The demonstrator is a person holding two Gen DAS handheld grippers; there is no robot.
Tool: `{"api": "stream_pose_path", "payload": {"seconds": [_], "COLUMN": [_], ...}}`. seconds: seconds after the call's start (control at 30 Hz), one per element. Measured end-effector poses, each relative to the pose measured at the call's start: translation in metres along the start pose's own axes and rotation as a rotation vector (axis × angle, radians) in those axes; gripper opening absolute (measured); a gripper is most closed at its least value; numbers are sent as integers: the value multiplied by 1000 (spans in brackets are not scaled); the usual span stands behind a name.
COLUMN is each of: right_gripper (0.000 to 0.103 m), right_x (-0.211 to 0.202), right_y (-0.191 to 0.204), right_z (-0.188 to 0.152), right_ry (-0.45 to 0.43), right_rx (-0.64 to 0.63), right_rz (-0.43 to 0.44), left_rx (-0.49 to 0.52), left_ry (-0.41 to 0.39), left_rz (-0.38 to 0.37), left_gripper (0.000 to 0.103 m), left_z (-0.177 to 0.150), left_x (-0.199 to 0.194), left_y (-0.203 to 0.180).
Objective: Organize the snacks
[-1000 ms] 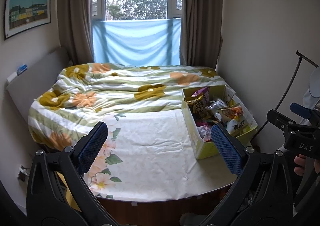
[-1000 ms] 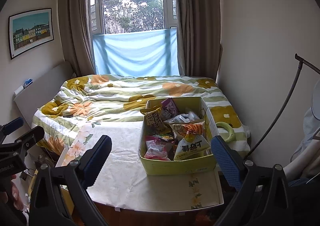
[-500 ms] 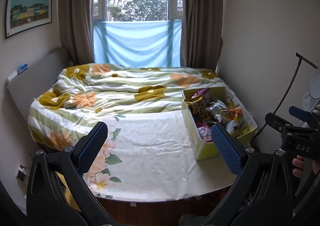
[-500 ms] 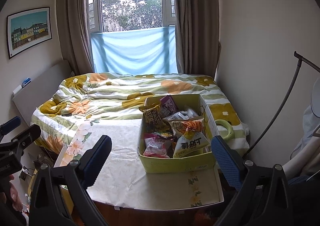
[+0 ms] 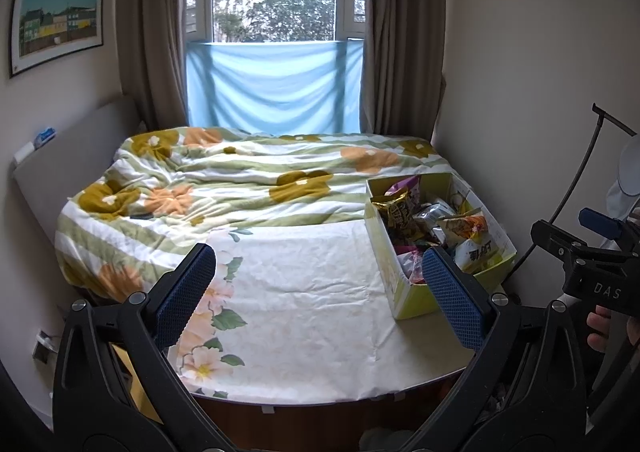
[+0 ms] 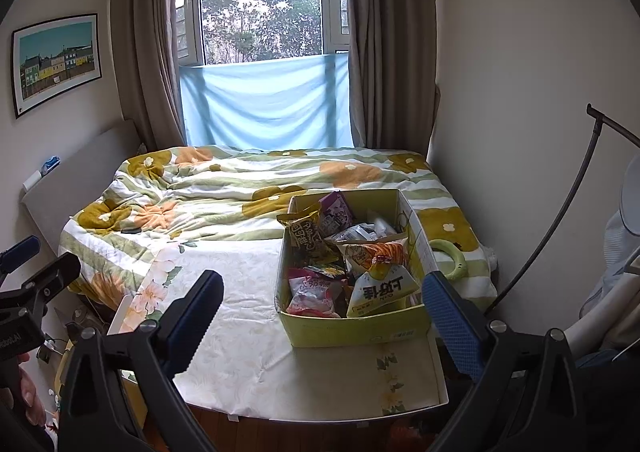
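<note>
Your left gripper (image 5: 318, 294) hangs above the near edge of the table, its two black arms spread wide and clamped on nothing; the blue pads (image 5: 186, 294) show a fine knurled mesh. Your right gripper (image 6: 322, 310) is held the same way, jaws far apart and empty, its right-hand pad just in front of the near right corner of the snack box (image 6: 356, 332).

Below both grippers lies a creased white tablecloth (image 5: 304, 292) printed with peach flowers along the edge to your left. The box, a yellow-green cardboard carton with open flaps, stands on it ahead and to the right of the left gripper and straight ahead of the right one. It is crammed with crinkled foil and plastic packets standing at angles: a gold bag (image 6: 306, 238) at the back left, a purple one (image 6: 336, 211) behind it, an orange-and-white bag (image 6: 374, 254) in the middle, a yellow-and-white triangular bag (image 6: 380, 288) at the front right and a pink packet (image 6: 314, 292) at the front left.

Compared with a second ago, the box sits slightly lower and nearer in the right wrist view, while the left wrist view is almost unchanged.

Beyond the box, a rumpled quilt (image 5: 224, 179) striped green and white with mustard and orange flowers covers the bed. A pale green ring (image 6: 450, 262) rests on it just right of the box. Farther off, a blue cloth (image 5: 276, 87) hangs across the lower window between brown curtains (image 6: 138, 63).
</note>
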State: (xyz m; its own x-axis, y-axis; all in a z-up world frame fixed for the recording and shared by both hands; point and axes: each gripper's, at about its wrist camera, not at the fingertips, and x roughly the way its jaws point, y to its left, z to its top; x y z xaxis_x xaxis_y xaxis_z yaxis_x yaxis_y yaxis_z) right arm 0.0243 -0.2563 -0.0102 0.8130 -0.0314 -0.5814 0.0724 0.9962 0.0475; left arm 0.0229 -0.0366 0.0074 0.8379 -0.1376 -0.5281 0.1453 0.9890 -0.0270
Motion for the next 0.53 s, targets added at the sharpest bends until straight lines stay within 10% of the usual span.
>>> {"api": "stream_pose_path", "payload": {"seconds": [0.53], "right_gripper": [99], "right_x": [3], "right_y": [7], "right_z": [2], "right_ry": [-6], "right_rx": [4], "right_rz": [4], "left_rx": [31], "left_ry": [-65], "left_rz": [11], "left_gripper": [102], "left_z": [0], "left_x": [-10], "left_y": [4]}}
